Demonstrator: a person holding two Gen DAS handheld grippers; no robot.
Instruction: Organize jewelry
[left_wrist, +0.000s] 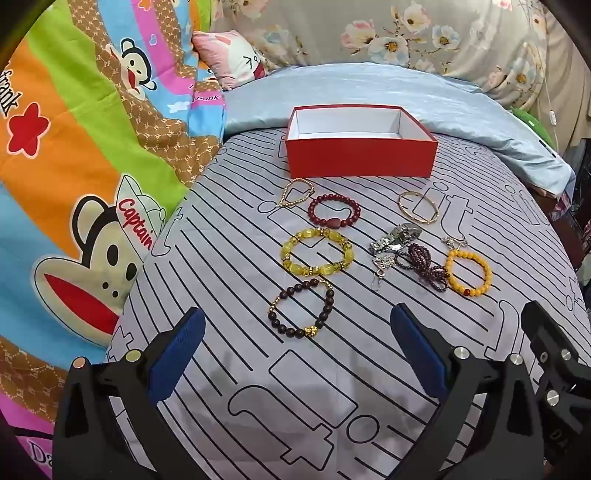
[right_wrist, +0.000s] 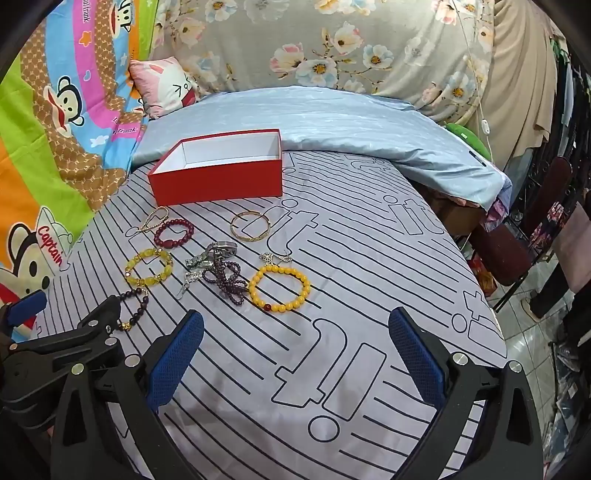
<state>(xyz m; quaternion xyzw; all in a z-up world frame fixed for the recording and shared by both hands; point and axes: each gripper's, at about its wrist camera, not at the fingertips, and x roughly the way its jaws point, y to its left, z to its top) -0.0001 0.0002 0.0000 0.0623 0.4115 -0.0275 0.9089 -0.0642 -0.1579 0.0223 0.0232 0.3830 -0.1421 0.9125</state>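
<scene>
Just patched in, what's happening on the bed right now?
Jewelry sorting, not yet begun. Both tongs, left and right, hover open and empty over the striped sheet. The red box looks empty. Bracelets lie loose in front of it: a dark bead bracelet nearest the left tongs, an orange bead bracelet nearest the right, plus yellow, red and a gold bangle.
</scene>
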